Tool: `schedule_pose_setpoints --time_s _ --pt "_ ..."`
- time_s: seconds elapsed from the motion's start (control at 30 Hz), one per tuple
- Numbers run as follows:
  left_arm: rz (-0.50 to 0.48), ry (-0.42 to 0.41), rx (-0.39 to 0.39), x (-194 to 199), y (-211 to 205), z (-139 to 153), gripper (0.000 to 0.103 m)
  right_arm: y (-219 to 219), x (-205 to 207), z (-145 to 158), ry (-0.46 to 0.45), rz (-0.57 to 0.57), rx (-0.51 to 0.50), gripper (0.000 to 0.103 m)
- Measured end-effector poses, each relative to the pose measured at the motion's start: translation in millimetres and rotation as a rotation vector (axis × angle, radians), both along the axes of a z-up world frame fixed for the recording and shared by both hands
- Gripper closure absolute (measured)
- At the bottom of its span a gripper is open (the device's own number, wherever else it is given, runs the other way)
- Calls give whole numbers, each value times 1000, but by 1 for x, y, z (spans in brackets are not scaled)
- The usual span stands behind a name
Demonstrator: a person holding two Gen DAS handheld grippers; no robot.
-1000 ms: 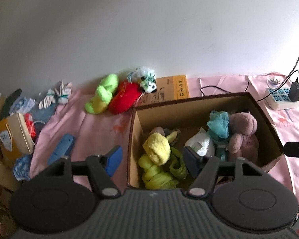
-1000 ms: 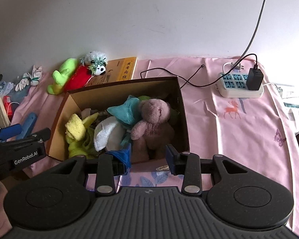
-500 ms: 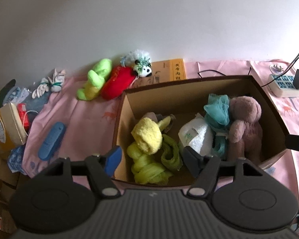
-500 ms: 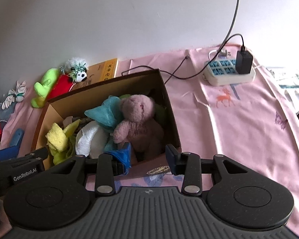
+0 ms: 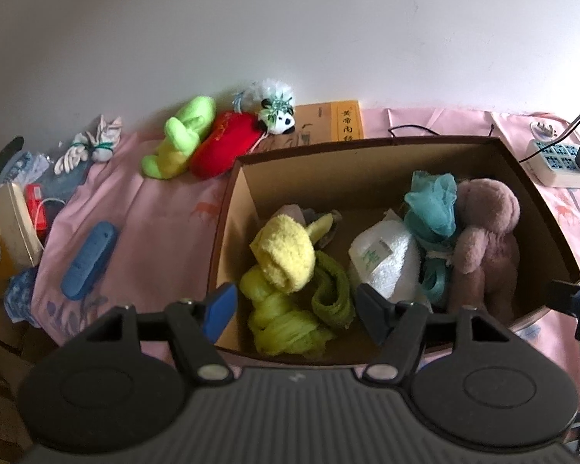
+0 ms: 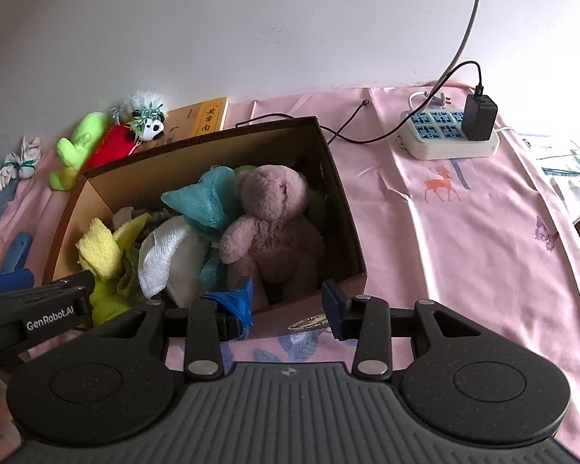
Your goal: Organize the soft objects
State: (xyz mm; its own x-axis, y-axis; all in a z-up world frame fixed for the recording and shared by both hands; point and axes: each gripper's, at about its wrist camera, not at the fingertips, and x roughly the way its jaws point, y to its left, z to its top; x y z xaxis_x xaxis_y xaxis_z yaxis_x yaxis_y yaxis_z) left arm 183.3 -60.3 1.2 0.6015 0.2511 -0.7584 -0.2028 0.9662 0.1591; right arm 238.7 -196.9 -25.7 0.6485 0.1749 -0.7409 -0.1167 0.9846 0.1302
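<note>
Since 1 second ago, both cameras have drawn closer to the open brown cardboard box (image 5: 228, 208), which now fills more of each view, while its contents lie as before. The left hand-held gripper (image 5: 294, 311) hovers over the box's near left corner with its 2 fingers spread wide and nothing between them. The right hand-held gripper (image 6: 288, 303) hangs at the box's near right wall, also parted and empty. Inside the box, from left to right, lie a yellow terry cloth (image 5: 284, 253) on lime and olive green fabric (image 5: 290, 317), a rolled white towel (image 5: 386, 266), a teal mesh sponge (image 5: 431, 203) and a mauve plush teddy bear (image 6: 274, 220). Behind the box on the pink cloth rest a lime green plush toy (image 5: 181, 135), a red plush pouch (image 5: 222, 147) and a small panda plush (image 5: 278, 118).
</note>
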Motion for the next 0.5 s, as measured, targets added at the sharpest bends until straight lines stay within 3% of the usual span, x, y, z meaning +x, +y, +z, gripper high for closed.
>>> schedule_pose_setpoints --time_s 0.5 --pt "9 -27 -29 -7 11 0 33 6 -4 5 -17 -3 -29 80"
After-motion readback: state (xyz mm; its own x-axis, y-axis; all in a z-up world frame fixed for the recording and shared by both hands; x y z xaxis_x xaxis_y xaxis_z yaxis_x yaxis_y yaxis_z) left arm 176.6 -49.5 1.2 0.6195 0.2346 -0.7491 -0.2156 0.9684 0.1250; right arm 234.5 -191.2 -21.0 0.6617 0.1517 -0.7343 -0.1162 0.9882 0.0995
